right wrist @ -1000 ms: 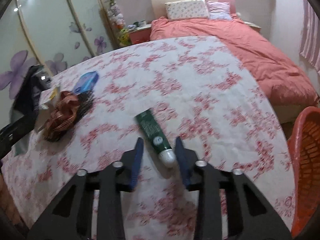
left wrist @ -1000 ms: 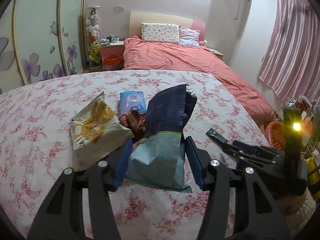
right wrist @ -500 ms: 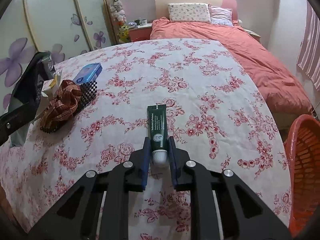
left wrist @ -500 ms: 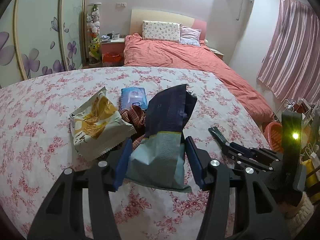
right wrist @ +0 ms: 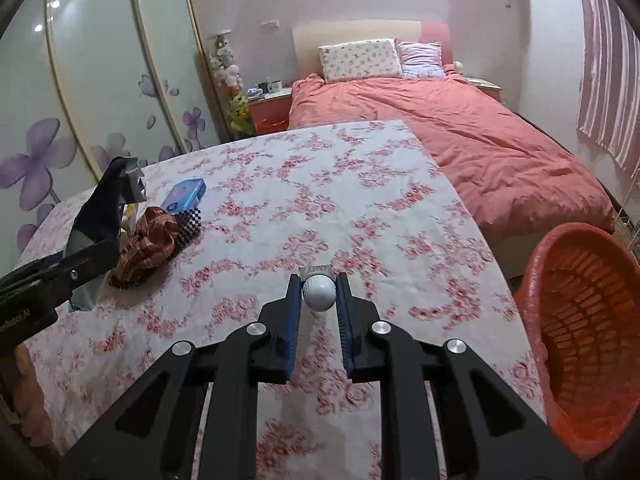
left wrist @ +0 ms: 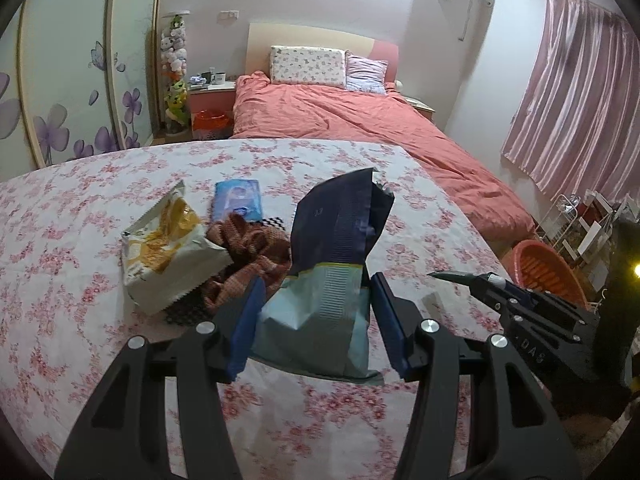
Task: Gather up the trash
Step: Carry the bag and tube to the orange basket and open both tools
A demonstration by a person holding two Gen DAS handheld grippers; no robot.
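Observation:
My left gripper [left wrist: 316, 292] is shut on a dark blue and pale blue snack bag [left wrist: 336, 240], held upright above the flowered table [left wrist: 60, 320]. My right gripper [right wrist: 319, 288] is shut on a green tube; only its white cap [right wrist: 319, 293] faces the camera, lifted off the table. In the left wrist view the tube's dark end [left wrist: 452, 278] sticks out of the right gripper. A yellow and white chip bag [left wrist: 164, 248] lies on the table to the left. An orange basket [right wrist: 584, 344] stands beside the table at the right.
A brown plaid cloth [left wrist: 248, 252] lies on a checkered item by a blue tissue pack [left wrist: 238, 200]. A bed with a salmon cover [left wrist: 340, 120] stands behind the table. Pink curtains [left wrist: 576, 92] hang at the right.
My right gripper closed on the green tube and lifted it off the table, tilting it so its cap faces the camera. My left gripper keeps holding the blue bag.

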